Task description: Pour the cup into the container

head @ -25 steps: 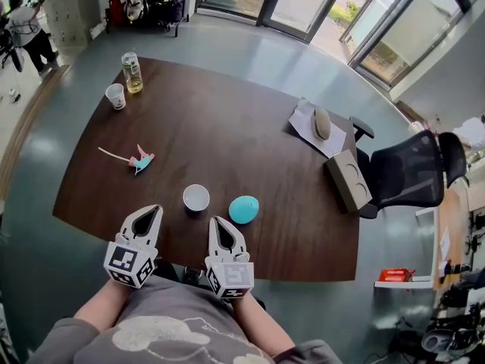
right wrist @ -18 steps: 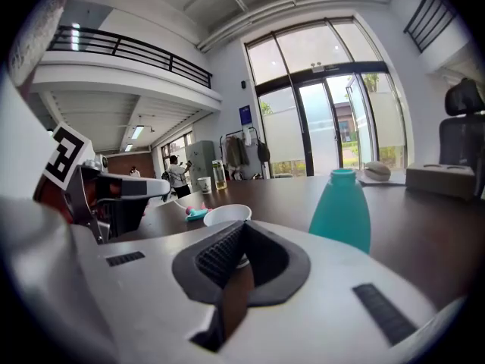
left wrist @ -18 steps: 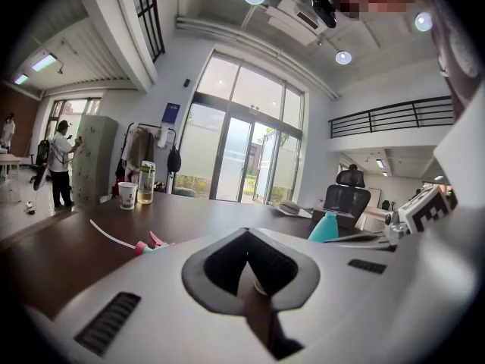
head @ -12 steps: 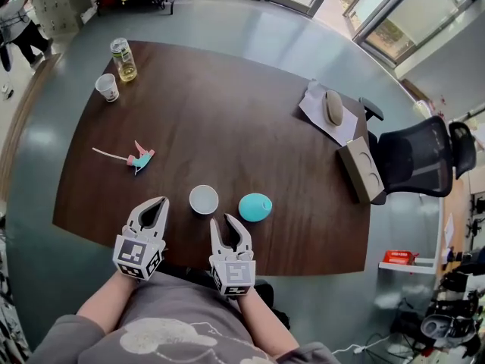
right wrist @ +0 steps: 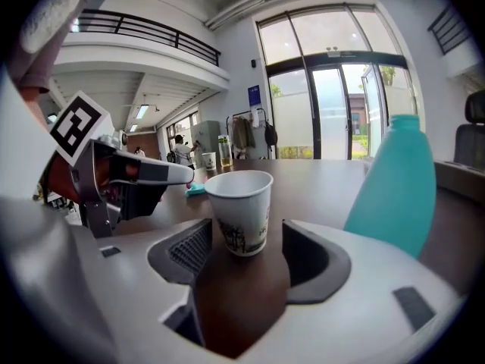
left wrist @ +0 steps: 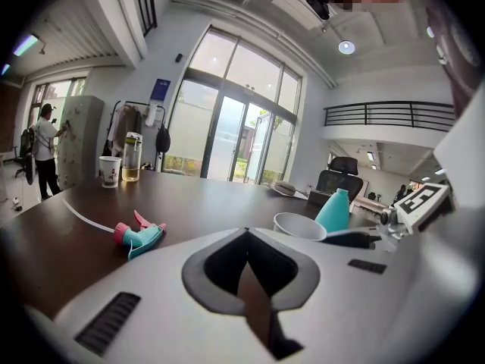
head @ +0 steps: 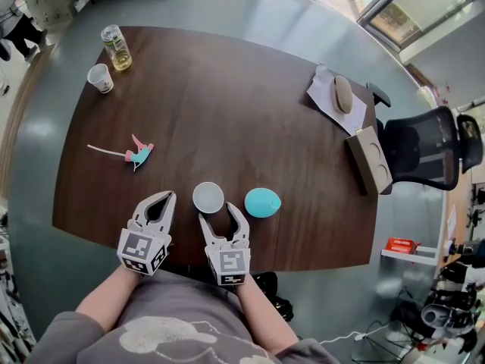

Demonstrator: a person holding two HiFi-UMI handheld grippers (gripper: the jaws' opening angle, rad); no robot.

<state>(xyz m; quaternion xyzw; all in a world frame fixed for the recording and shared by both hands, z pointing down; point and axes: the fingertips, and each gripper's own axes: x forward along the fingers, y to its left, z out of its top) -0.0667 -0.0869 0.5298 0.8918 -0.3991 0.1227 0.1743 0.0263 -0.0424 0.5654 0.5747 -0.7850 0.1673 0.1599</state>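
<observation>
Room: glazed hall with a grey floor all round.
Table: dark wooden table, stretching away ahead of both grippers.
Container: teal bottle, upright and uncapped, just ahead and to the right of the right gripper; it is beside the cup but apart from it.
Left: left gripper, jaws clenched together on nothing, left of the cup.
Right: jaws opening, pads bare; the cup stands at their mouth, untouched.
Cup: white paper cup, upright on the table, dead ahead of the right gripper's tips; contents not discernible.
Handling: probably light, thin-walled, easily crushed or tipped. Best taken mid-wall, below the rolled rim, with a gentle squeeze, and kept level until over the bottle's small neck.
Spray head: pink-and-teal spray head, lying ahead and left of the left gripper.
</observation>
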